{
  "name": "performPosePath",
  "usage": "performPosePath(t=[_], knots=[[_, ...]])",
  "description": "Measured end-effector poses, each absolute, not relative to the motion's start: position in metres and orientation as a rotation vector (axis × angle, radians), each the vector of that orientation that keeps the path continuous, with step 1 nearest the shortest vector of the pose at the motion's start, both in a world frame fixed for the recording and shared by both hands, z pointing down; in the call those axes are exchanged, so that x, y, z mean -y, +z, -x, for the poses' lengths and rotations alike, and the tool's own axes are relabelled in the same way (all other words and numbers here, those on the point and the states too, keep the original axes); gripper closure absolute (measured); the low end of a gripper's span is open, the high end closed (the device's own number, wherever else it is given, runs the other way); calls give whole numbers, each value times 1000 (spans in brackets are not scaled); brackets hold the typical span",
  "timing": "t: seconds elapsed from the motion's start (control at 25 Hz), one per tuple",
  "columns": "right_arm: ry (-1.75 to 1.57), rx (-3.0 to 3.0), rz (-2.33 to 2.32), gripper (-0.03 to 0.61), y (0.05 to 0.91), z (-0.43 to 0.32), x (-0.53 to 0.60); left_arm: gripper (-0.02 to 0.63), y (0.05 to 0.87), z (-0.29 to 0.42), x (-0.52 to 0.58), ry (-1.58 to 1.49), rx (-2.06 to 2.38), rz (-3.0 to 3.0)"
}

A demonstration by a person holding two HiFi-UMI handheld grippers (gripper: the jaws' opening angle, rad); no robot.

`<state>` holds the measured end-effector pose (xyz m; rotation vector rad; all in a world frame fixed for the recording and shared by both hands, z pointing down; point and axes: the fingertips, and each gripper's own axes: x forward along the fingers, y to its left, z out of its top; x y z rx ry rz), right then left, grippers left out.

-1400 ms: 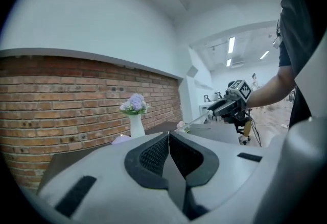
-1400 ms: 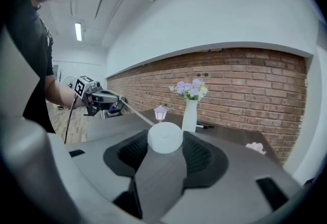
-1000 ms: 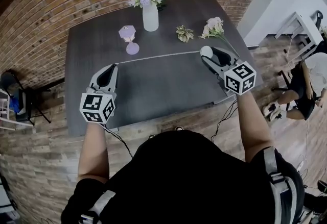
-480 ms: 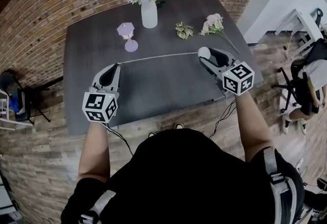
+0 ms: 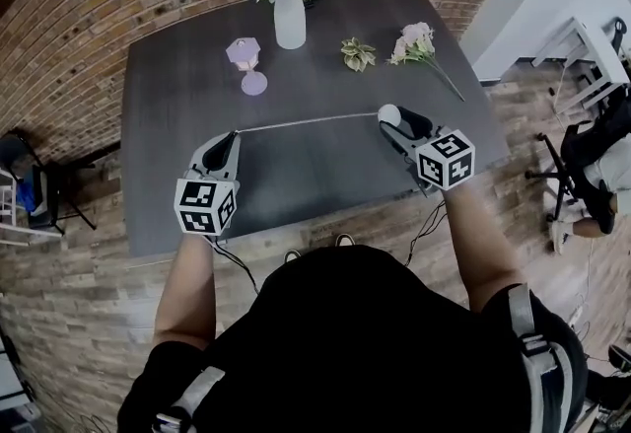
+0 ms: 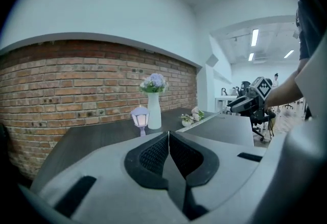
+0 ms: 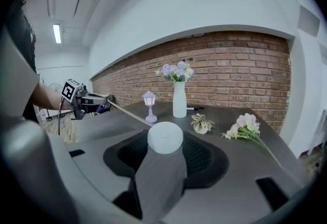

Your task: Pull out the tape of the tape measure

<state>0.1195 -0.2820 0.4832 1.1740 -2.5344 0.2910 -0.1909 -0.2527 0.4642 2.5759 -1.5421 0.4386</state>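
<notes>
A round white tape measure (image 5: 388, 112) sits between the jaws of my right gripper (image 5: 392, 117), which is closed on its case (image 7: 165, 138) above the dark table (image 5: 177, 204). Its thin tape (image 5: 306, 121) runs out taut to the left, over the table, to my left gripper (image 5: 233, 137). That gripper's pads are pressed together on the tape's end (image 6: 168, 133). In the left gripper view the tape (image 6: 204, 122) leads off to the right gripper (image 6: 250, 100). The right gripper view shows the tape (image 7: 127, 112) reaching the left gripper (image 7: 84, 101).
At the table's far side stand a white vase of purple flowers (image 5: 289, 17) and a small lilac lantern (image 5: 246, 61). A little succulent (image 5: 357, 53) and a pink flower stem (image 5: 419, 44) lie to the right of them. A person sits on a chair (image 5: 592, 175) at far right.
Both grippers have drifted a little toward each other, the left one to the right and the right one to the left. The tape stays stretched between them.
</notes>
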Motion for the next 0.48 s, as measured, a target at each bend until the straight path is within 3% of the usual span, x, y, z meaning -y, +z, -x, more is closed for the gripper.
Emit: performPosePath(t=[0.48], knots=[[450,2314,-1167,368,587,-109,282,603,571,188,239,676,1421,-2367]])
